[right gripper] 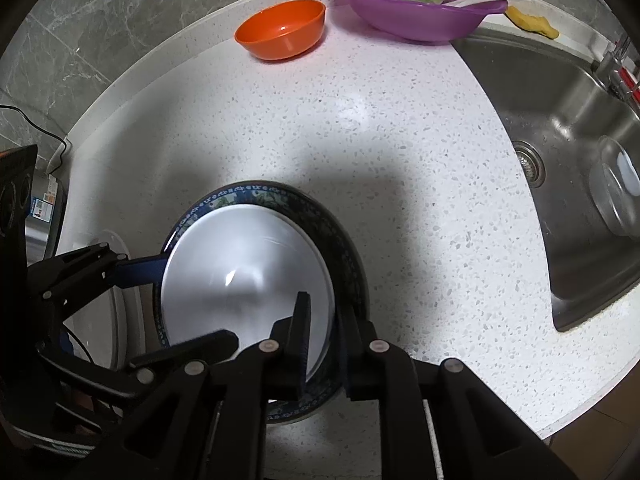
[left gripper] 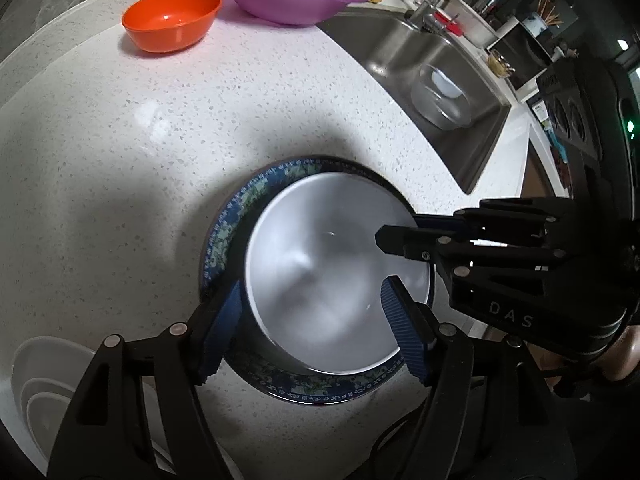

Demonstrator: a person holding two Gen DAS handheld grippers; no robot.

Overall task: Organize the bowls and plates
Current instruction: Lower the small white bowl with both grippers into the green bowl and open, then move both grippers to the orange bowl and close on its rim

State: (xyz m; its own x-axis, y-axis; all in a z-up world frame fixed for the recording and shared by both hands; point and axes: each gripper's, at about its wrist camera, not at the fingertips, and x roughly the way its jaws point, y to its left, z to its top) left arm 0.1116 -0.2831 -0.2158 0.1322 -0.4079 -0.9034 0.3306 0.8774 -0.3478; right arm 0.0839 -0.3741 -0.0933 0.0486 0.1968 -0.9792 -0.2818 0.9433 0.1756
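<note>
The round white bowl (left gripper: 336,276) already sits on the blue patterned plate (left gripper: 224,236), between the spread left claw (left gripper: 310,322) fingers, right claw (right gripper: 320,340) pinching its rim, while the orange plastic bowl (left gripper: 172,18) waits far ahead on the speckled tabletop (left gripper: 120,140).

left gripper (left gripper: 310,312): angled steeply down, jaws spread apart | right gripper (right gripper: 322,340): pointing almost straight down, jaws nearly together, clamped on the white bowl (right gripper: 244,276) rim

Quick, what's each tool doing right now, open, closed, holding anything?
Left tool: open, its fingers straddling the white bowl's near rim, not pressing it.
Right tool: closed on the white bowl's rim.
</note>
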